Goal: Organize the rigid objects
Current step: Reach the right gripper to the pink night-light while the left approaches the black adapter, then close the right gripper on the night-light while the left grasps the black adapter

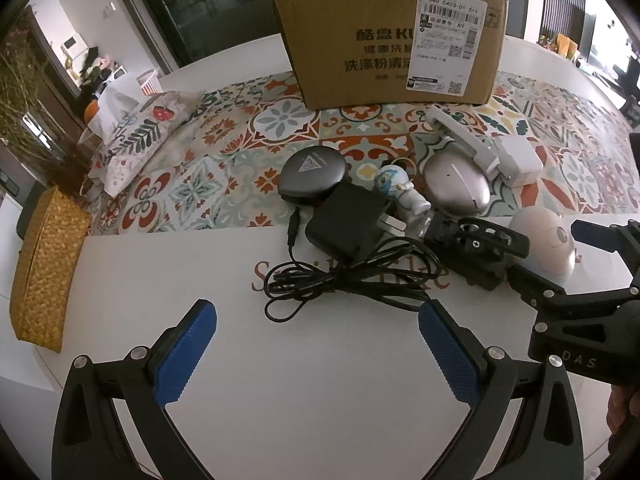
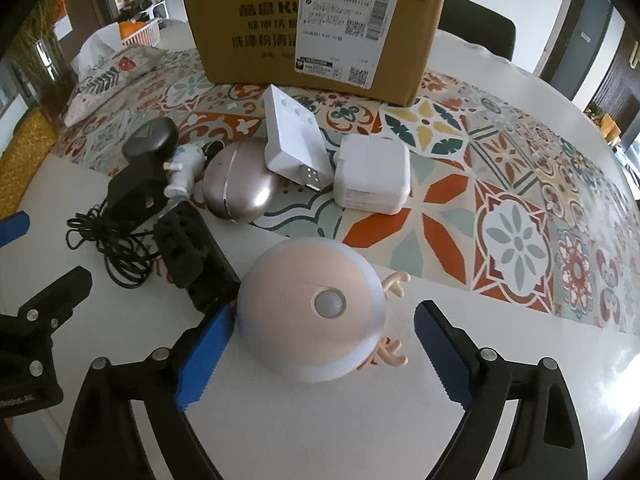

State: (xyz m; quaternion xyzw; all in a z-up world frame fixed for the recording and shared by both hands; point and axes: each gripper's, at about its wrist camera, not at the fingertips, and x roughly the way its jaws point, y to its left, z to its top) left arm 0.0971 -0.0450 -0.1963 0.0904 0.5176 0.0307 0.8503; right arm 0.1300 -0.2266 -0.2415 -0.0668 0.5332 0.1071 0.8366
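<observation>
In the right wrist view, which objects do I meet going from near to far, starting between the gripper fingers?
Round night light → white square charger → cardboard box.

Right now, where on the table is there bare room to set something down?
Bare white table lies in front of the left claw, between the woven basket and the black cable. The patterned mat right of the white charger is free. It is crowded from the black adapter to the round light.

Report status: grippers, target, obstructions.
Left gripper open over bare table, black cable ahead. Right gripper open, straddling round antlered light, not gripped. Black bracket crowds its left side.
</observation>
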